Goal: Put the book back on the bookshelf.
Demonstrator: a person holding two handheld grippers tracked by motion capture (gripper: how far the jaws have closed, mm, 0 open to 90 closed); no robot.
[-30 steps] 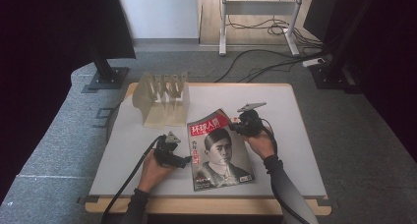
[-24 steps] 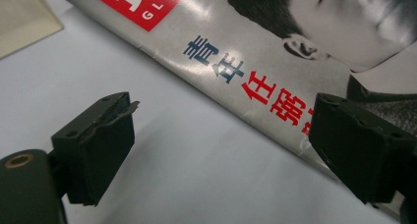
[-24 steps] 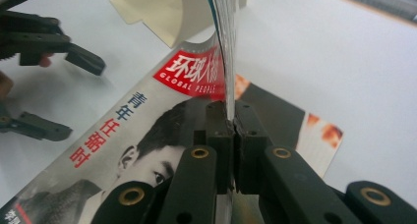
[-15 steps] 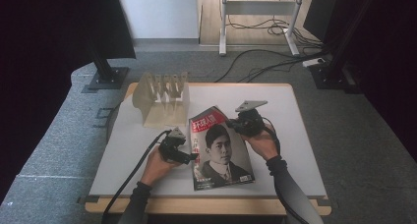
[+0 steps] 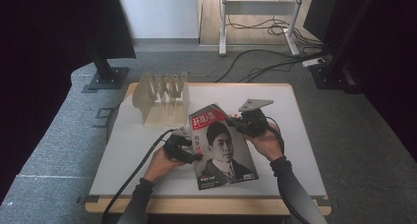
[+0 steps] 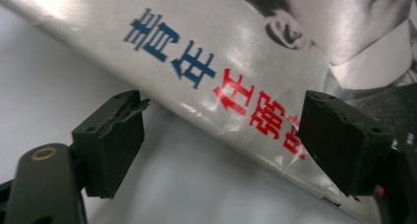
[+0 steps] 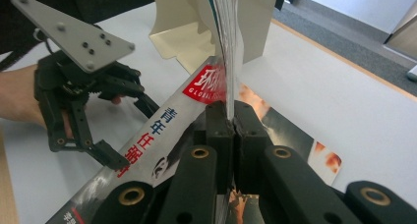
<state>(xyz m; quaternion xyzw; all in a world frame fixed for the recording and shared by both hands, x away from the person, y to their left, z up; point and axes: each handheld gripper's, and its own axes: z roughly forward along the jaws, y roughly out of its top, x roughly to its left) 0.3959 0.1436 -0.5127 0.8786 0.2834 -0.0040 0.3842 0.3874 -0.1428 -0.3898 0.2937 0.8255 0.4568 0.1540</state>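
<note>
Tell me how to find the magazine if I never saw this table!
Look at the white table. In front of the pale slotted rack, between the two hands, is the magazine, its right edge pinched in the right claw. It is the one glossy thing there, with a face and red and blue letters on its cover.

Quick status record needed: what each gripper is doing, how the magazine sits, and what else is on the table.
right gripper: shut on the magazine's edge, lifting that side
left gripper: open, jaws have just been closing, astride the magazine's other edge, pads not pressing
magazine: cover up, tilted, one side raised off the table
rack: pale slotted stand, behind the magazine
table: white top
</note>
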